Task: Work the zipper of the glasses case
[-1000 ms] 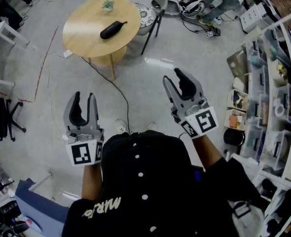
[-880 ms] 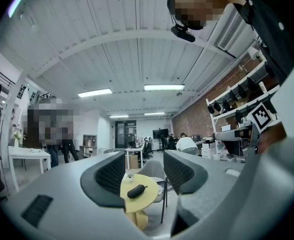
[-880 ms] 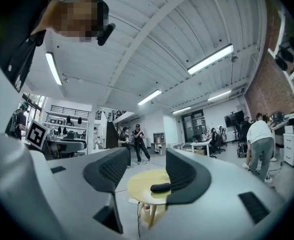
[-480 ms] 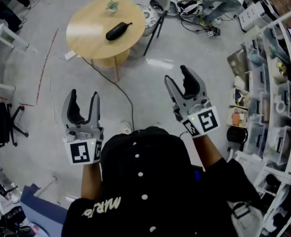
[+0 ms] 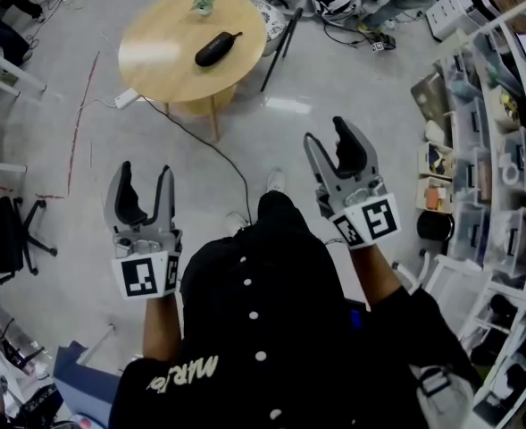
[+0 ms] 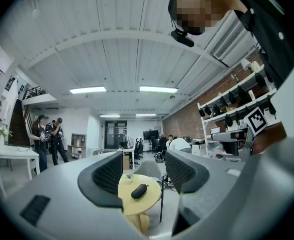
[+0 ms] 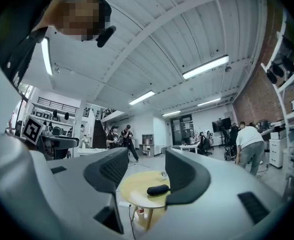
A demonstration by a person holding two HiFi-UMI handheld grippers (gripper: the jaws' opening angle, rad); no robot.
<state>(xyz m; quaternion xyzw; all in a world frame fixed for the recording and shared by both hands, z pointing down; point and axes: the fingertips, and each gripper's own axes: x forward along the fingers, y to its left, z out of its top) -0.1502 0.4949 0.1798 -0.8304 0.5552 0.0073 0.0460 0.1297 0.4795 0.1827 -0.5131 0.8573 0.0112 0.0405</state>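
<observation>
Left gripper view: the left gripper point(image 6: 144, 170) has its jaws spread wide with nothing between the pads; only the distant table shows through the gap. Right gripper view: the right gripper point(image 7: 146, 170) stands the same, wide and empty. Both sets of jaws have just been opening from a narrower setting a second ago.

The glasses case point(image 5: 216, 49), dark and oblong, lies flat on the round wooden table point(image 5: 160, 56), near a small potted plant point(image 5: 203, 4) and well apart from both grippers.

Head view: both grippers are held level ahead of the body, aimed toward the table. The person has stepped forward since the earlier pictures; a shoe point(image 5: 275, 181) now shows in front.

Judgement: approach phase. The zipper is untouched. The opened jaws are set to take hold of the case once it is within reach.
</observation>
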